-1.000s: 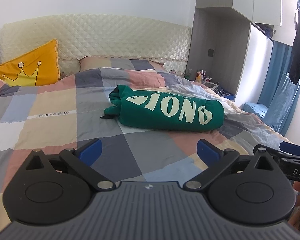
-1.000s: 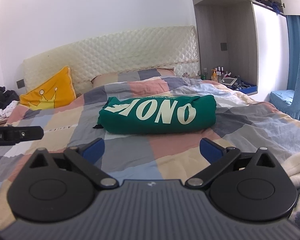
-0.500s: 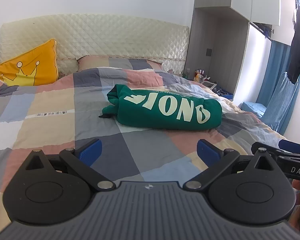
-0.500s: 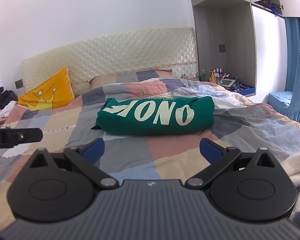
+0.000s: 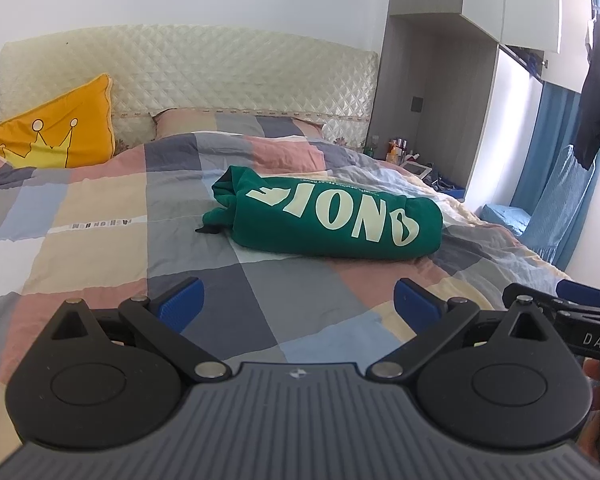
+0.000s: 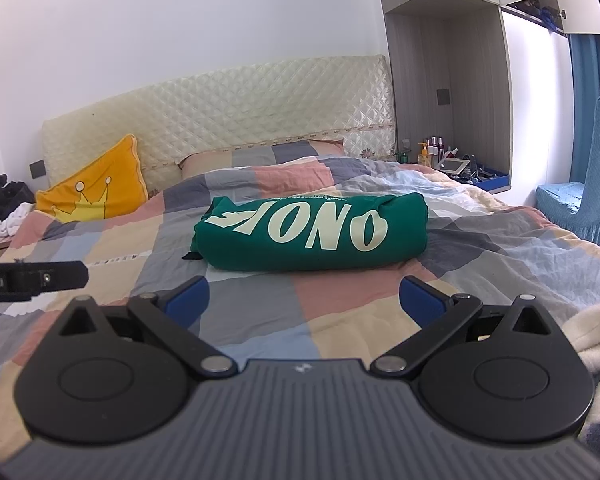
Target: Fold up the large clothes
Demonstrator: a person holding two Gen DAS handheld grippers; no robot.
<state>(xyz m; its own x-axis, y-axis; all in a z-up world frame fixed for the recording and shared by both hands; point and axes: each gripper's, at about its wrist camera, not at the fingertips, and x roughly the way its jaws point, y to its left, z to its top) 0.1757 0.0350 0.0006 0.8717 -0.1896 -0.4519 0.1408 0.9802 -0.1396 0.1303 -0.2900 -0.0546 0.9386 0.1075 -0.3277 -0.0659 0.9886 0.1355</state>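
Note:
A green garment with large cream letters lies folded into a thick bundle in the middle of the bed; the right wrist view shows the same green garment. My left gripper hovers open over the patchwork duvet, short of the bundle, with nothing between its blue pads. My right gripper is open too and stays just as far back from the bundle. Each gripper shows at the edge of the other's view: the right gripper and the left gripper.
A yellow crown cushion leans on the quilted headboard. A bedside shelf with bottles stands to the right. A blue covered chair and a cream blanket lie on the right. Clothes pile at far left.
Both grippers have drawn slightly back and up from the green bundle, which looks a little farther away. The bundle itself has not moved.

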